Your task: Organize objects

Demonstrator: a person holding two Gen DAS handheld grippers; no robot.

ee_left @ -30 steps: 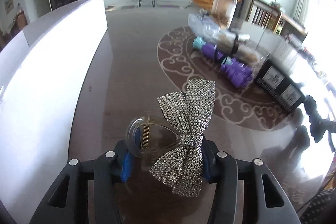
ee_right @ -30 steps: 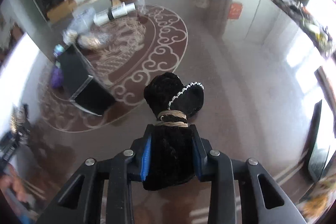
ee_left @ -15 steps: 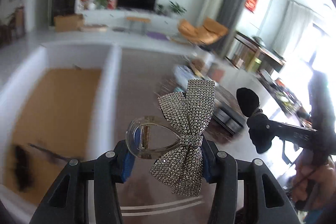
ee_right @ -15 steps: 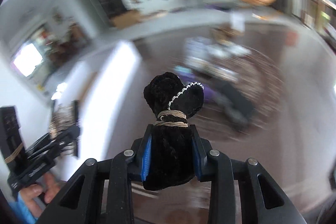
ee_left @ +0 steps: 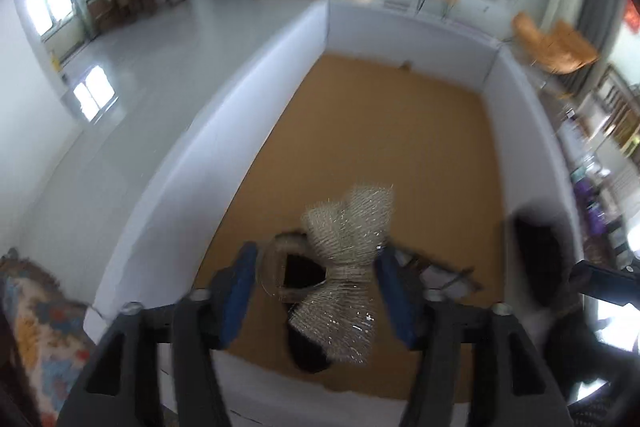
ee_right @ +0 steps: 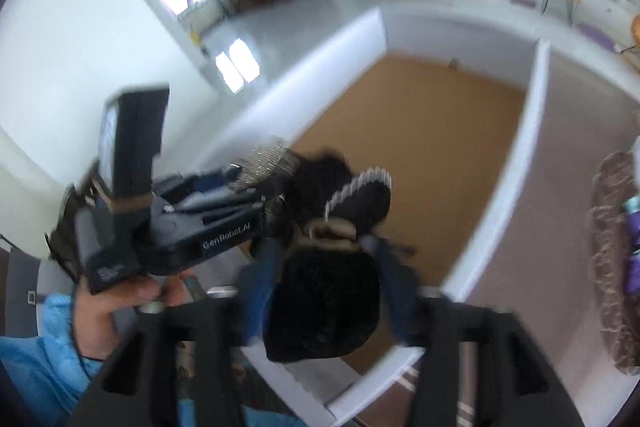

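The landmark is the white-walled box (ee_left: 224, 131) with a brown cardboard floor (ee_left: 384, 131). Both grippers are above its near end, pointing steeply down into it.

Left gripper (ee_left: 316, 287): the jaws have just been opening. The two blue-padded fingers (ee_left: 238, 287) stand spread, with visible gaps on both sides of the rhinestone bow hair clip (ee_left: 344, 251). The clip sits between the fingers, blurred, above the box floor near the near wall; the pads do not press on it. Whether it touches the floor cannot be told. Its clear claw part (ee_left: 276, 267) faces the left finger. Dark items (ee_left: 308, 355) lie on the box floor directly beneath the clip; their type cannot be told.

Right gripper (ee_right: 326, 267): the jaws have just been opening. Its fingers (ee_right: 260, 279) stand spread, clear of the black velvet bow (ee_right: 328, 303) on both sides. The bow, with a pearl-edged loop (ee_right: 360, 183) and a tan band at its middle, sits between the fingers above the near right corner of the box. Contact with the floor cannot be told.

In the right wrist view, a hand (ee_right: 116, 303) with a blue sleeve (ee_right: 48, 355) grips the left gripper's handle, left of the box.

The brown bench (ee_right: 560, 211) lies to the right of the box's right wall.
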